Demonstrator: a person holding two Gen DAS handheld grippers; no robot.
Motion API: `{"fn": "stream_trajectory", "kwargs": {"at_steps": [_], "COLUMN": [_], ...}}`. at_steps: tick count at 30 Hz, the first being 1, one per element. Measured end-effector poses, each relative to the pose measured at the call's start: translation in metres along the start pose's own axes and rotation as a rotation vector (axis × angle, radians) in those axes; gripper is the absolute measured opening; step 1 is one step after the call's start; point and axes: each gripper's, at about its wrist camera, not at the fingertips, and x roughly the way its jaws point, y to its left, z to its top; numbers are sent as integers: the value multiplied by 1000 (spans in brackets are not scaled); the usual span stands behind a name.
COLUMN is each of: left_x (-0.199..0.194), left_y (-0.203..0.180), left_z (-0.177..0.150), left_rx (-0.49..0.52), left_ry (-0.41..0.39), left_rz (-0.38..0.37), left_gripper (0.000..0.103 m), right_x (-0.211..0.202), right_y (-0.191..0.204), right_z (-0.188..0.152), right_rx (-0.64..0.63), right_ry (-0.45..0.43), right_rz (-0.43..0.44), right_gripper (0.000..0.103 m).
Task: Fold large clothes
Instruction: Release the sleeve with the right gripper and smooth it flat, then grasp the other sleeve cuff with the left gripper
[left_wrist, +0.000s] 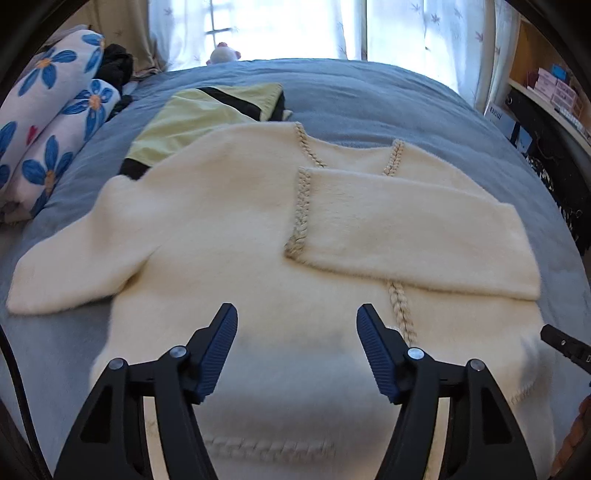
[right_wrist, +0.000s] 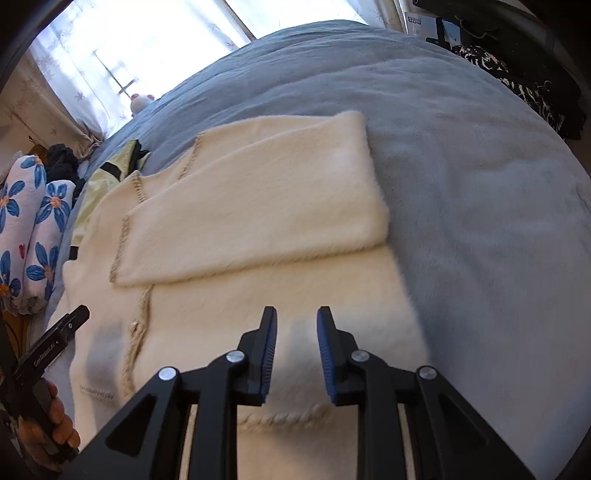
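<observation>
The cream sweater (left_wrist: 229, 221) lies flat on the blue-grey bed (left_wrist: 388, 96), its hem nearest the fingers and its neckline farthest, so its long axis runs straight away from both grippers. One sleeve (left_wrist: 413, 229) is already folded across the chest, lying crosswise just beyond the fingers; the other sleeve (left_wrist: 74, 266) is spread out on the bed, ahead of the left gripper's (left_wrist: 297, 350) fingers and off to their left. The left gripper stands wide, nothing between its fingers, hovering above the lower body of the sweater. The right gripper (right_wrist: 296, 354) is narrower but also parted and empty, poised over the sweater's right-hand part, with the garment's edge just to the right of its fingers. The spread sleeve is clearly nearer the left hand (right_wrist: 55, 424), so the coming fold seems to belong to that side: the sleeve would be carried rightward across the body to lie with the folded one. Beyond the sweater's far shoulder lies a pale yellow garment (left_wrist: 192, 118) with black trim, partly tucked under it; further left are the flowered pillows (left_wrist: 55, 110), and past the bed's far edge a bright curtained window (left_wrist: 288, 26).
</observation>
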Motion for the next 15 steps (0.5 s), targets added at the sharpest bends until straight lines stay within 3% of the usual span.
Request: {"fn": "stream_trajectory", "kwargs": {"at_steps": [3,8,15], "left_x": [-30,-68,-106], "left_y": [11,28,60], "left_z": [-18,-45,-68], "left_rx": [0,6,-39], "left_ry": [-20,-41,-46], "left_rz": [11,48,24], "left_gripper": [66,69,71], "right_x": [-12,-29,-46], "right_y": [14,45,93], "right_z": [-17,-46,-76], "right_rx": [-12,-62,-174], "right_ry": [-15,-15,-19], "right_rz": [13,41,58], "right_gripper": [40,40,40]}}
